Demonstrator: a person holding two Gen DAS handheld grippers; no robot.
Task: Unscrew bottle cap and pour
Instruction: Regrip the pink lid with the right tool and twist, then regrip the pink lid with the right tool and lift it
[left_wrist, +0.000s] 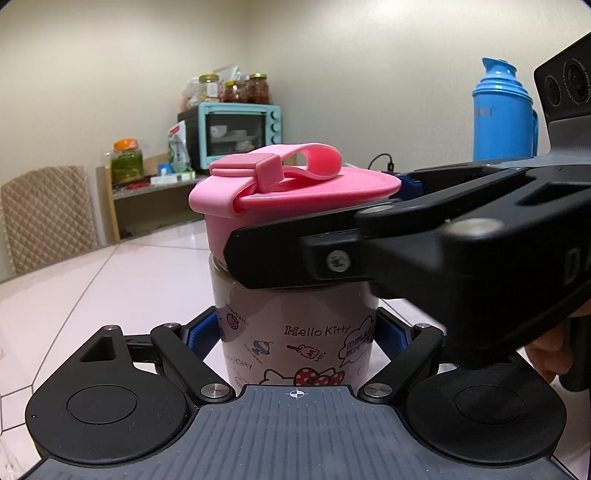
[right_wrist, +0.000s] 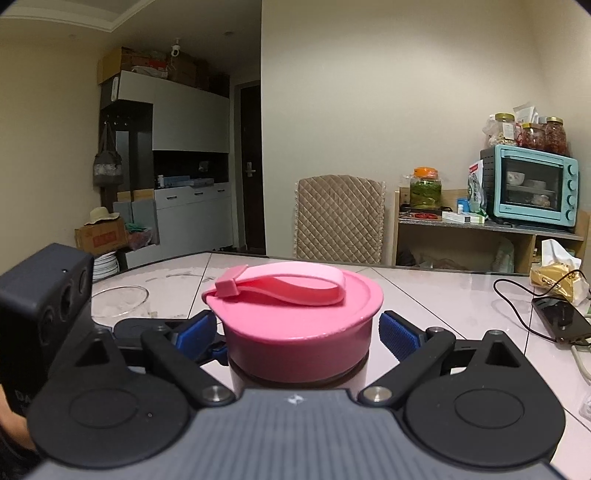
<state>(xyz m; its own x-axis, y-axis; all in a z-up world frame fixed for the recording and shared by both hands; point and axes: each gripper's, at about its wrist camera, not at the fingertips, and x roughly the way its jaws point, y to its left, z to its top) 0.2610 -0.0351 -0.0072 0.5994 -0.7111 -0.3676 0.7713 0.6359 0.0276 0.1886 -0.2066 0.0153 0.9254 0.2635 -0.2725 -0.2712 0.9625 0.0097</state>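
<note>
A Hello Kitty bottle (left_wrist: 295, 332) with a pink cap (left_wrist: 291, 192) and a pink strap stands upright on the white table. My left gripper (left_wrist: 297, 334) is shut on the bottle's body, blue pads (left_wrist: 201, 334) pressed to both sides. My right gripper (right_wrist: 301, 328) straddles the pink cap (right_wrist: 295, 317) from the right; its blue pads (right_wrist: 397, 330) stand a little off the cap's sides, so it is open. In the left wrist view the right gripper's black finger (left_wrist: 295, 254) crosses in front of the cap.
A clear glass bowl (right_wrist: 118, 301) sits on the table (right_wrist: 424, 295) at the left. A phone (right_wrist: 559, 317) on a cable and a tissue pack (right_wrist: 554, 269) lie at the right. A blue thermos (left_wrist: 504, 114) stands behind. A chair (right_wrist: 340, 218) and a shelf with an oven (right_wrist: 532, 184) are beyond.
</note>
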